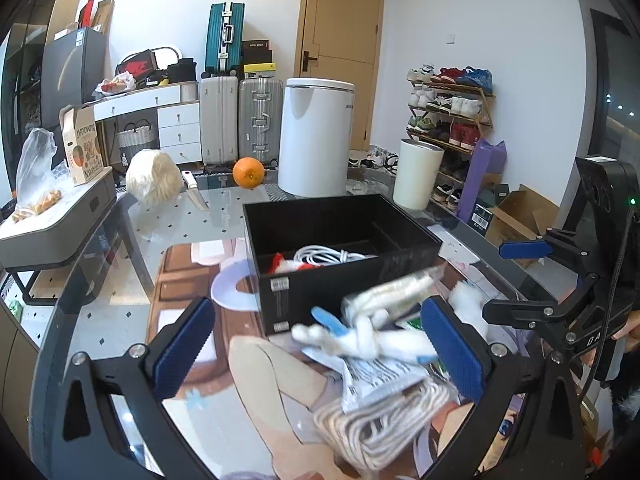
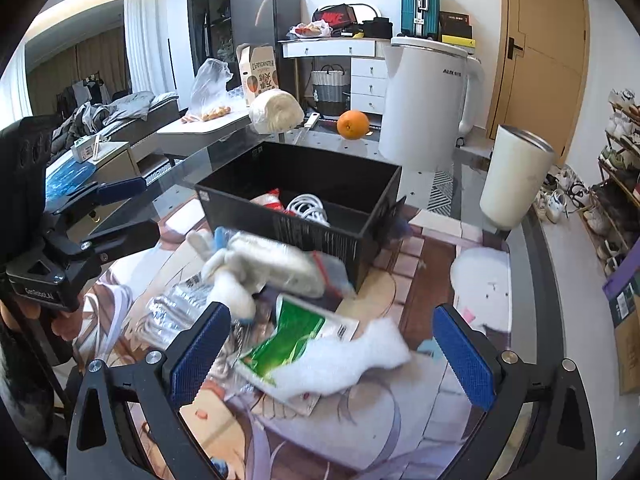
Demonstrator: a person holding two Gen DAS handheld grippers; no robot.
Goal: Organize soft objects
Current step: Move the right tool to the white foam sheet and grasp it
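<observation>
since both claws stand wide apart holding nothing, left gripper (image 1: 320,348) frames the plush toy (image 1: 360,338) and rope bundle (image 1: 380,424); right gripper (image 2: 332,356) frames white foam (image 2: 344,360). black box (image 2: 280,224) waits just ahead, presumably for sorting.

Box (image 1: 344,240): black, white labels on its wall.
Cable coil (image 1: 328,257) inside: white.
Plush toy (image 1: 360,338): white with blue accents.
Packet (image 2: 286,344), lower centre of the right view: green and white.
Foam piece (image 2: 344,364): white.
Orange (image 1: 249,173): orange.
Kettle (image 1: 316,136): white.
Fingers (image 1: 185,346): blue textured pads, black frames.
Suitcase (image 1: 225,36), upper centre: teal.
</observation>
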